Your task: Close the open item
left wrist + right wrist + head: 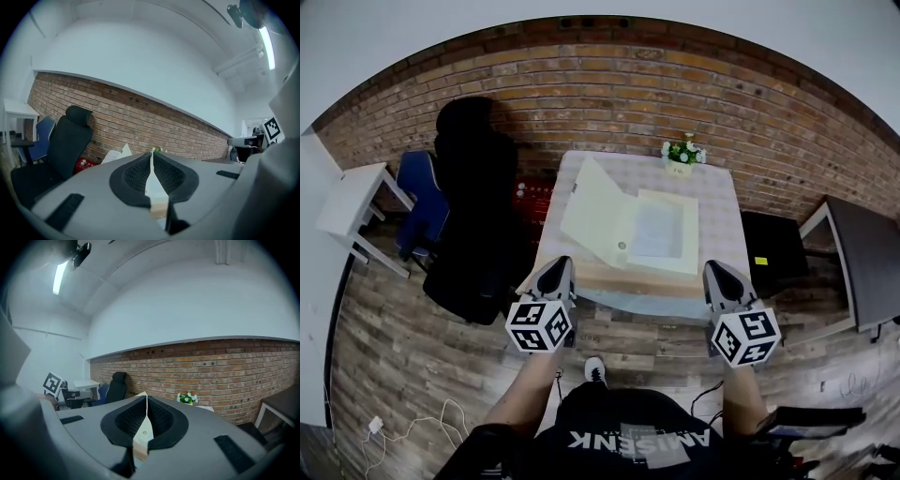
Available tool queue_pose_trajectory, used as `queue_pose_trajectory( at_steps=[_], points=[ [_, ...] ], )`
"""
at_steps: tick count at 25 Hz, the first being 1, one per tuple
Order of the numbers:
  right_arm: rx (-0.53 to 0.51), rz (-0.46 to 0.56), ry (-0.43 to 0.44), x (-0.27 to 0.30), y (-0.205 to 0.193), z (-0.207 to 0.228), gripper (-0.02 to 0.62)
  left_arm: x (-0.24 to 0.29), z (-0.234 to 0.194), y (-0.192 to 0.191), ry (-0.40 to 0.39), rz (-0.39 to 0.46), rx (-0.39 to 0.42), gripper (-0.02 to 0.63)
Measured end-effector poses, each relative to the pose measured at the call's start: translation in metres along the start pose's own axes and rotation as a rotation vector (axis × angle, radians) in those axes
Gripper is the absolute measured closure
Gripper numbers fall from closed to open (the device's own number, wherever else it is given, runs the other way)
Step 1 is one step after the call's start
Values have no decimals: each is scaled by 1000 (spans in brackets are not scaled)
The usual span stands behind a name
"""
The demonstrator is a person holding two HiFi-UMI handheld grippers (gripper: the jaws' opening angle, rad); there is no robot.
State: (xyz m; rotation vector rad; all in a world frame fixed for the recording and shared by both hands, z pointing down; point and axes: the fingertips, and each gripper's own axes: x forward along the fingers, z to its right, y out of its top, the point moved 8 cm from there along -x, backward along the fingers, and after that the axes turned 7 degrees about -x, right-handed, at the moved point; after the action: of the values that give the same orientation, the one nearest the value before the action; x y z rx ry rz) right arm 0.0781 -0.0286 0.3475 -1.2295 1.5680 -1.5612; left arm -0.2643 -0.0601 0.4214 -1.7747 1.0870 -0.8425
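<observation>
Head view: binder lies open at middle of tabletop, cover raised toward left. Left claw and right claw at near edge, clear of binder.
Left gripper view: jaws together, empty.
Right gripper view: jaws together, empty.

The cloth-covered counter stands just ahead of both grippers. An open cream case lies on it, forward of and between the left gripper and right gripper. A small flower pot sits at the far edge, beyond the right gripper.
</observation>
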Motion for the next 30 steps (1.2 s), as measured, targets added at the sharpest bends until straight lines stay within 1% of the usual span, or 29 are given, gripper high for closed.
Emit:
queue_pose_trajectory(
  at_steps=[3, 7, 8, 10, 12, 19, 25, 30],
  points=[
    [4, -5, -20, 23, 2, -1, 554, 17, -26, 1, 5, -21, -18, 592],
    [6, -10, -50, 51, 8, -2, 554, 39, -53, 6, -2, -29, -19, 583],
    [8, -13, -60, 56, 9, -3, 554, 44, -59, 7, -10, -35, -24, 565],
    [12, -22, -79, 65, 11, -5, 554, 53, -70, 6, -31, -57, -38, 508],
    [13, -32, -94, 73, 13, -8, 554, 61, -81, 5, -40, -80, -49, 490],
    [12, -64, -120, 96, 16, -8, 554, 85, -106, -13, -30, -141, -102, 430],
    [17, -59, -129, 115, 15, 9, 554, 108, -120, -29, -6, -185, -125, 425],
    [16, -51, -114, 130, 13, 24, 554, 127, -125, -42, 5, -221, -141, 425]
  ],
)
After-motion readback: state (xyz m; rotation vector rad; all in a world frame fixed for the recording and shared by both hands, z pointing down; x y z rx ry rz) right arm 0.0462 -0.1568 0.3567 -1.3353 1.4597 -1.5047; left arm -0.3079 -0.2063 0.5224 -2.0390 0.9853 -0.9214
